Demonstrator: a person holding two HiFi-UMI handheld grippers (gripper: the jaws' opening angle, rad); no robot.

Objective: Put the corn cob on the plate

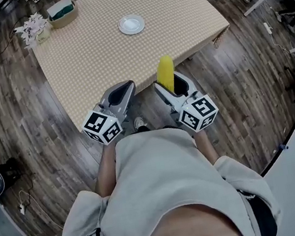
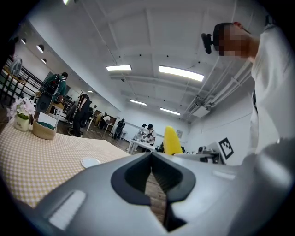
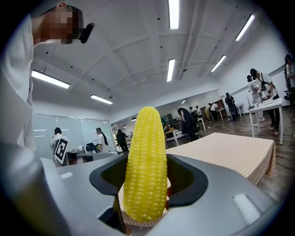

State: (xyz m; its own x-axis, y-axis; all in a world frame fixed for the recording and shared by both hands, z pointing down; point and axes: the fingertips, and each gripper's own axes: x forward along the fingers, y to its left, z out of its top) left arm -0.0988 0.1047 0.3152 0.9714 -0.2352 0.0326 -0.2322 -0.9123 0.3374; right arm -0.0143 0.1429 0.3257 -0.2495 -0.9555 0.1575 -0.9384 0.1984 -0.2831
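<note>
"Listing item one, corn cob (image 3: 146, 166): location?"
"Upright, clamped between the jaws of the right gripper (image 1: 171, 85), by the near edge of the table (image 1: 101, 49); well apart from the plate (image 1: 131, 25)."
"Item two, left gripper (image 1: 124, 89)?"
"Jaws together, holding nothing."

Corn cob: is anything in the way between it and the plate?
Nothing visible. The right gripper holds the corn cob at the checkered tablecloth's near edge; only bare cloth lies between it and the plate. The basket and flowers sit at the far left corner.
</note>
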